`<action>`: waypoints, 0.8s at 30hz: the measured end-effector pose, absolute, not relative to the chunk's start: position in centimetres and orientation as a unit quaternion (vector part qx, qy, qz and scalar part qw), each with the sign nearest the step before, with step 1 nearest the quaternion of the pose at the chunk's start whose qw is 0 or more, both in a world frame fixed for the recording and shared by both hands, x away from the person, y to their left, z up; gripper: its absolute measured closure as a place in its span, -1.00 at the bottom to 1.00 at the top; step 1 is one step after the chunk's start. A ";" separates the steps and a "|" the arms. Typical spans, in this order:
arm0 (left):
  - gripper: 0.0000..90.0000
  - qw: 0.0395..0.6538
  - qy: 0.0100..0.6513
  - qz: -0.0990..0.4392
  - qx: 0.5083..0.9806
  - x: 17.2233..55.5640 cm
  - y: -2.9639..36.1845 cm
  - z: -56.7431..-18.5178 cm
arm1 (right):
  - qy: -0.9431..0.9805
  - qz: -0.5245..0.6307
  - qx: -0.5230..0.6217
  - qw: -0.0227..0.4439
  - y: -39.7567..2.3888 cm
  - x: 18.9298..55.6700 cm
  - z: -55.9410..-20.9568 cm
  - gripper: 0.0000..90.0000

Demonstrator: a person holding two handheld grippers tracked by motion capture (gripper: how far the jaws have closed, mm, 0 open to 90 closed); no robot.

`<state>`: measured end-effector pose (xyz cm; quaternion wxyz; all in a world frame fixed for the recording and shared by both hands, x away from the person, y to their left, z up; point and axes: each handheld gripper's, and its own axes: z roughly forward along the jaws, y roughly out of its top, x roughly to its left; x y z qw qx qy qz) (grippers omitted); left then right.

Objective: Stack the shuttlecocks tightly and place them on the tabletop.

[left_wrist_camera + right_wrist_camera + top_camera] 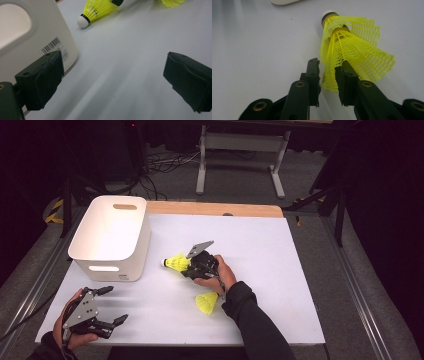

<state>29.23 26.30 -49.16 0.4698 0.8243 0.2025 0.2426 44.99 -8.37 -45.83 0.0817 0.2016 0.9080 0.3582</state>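
Your left gripper [111, 306] rests at the bench's [260, 250] near left corner, jaws spread wide with nothing between them, just short of the white bin [111, 237] standing at the far left. Right of the bin, at mid-bench, lies a yellow shuttlecock [175, 263], cork toward the bin, its skirt edge between the jaws of your right gripper [189, 266]; the jaws stand narrow, and whether the pads truly press the mesh cannot be told. A second shuttlecock [207, 302] lies just beside your right wrist. The step looks like a pickup or release of the first; next, you would need a firm pinch before lifting toward the bin.
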 end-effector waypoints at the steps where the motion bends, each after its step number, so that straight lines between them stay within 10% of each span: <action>1: -0.91 0.471 0.203 0.243 0.824 29.2 26.3 -49.2 | 0.908 0.358 0.202 0.083 -8.4 45.0 -45.8 0.59; 24: -0.91 0.472 0.205 0.246 0.821 29.2 26.3 -49.1 | 0.889 0.381 0.212 0.142 -9.8 43.1 -43.0 0.06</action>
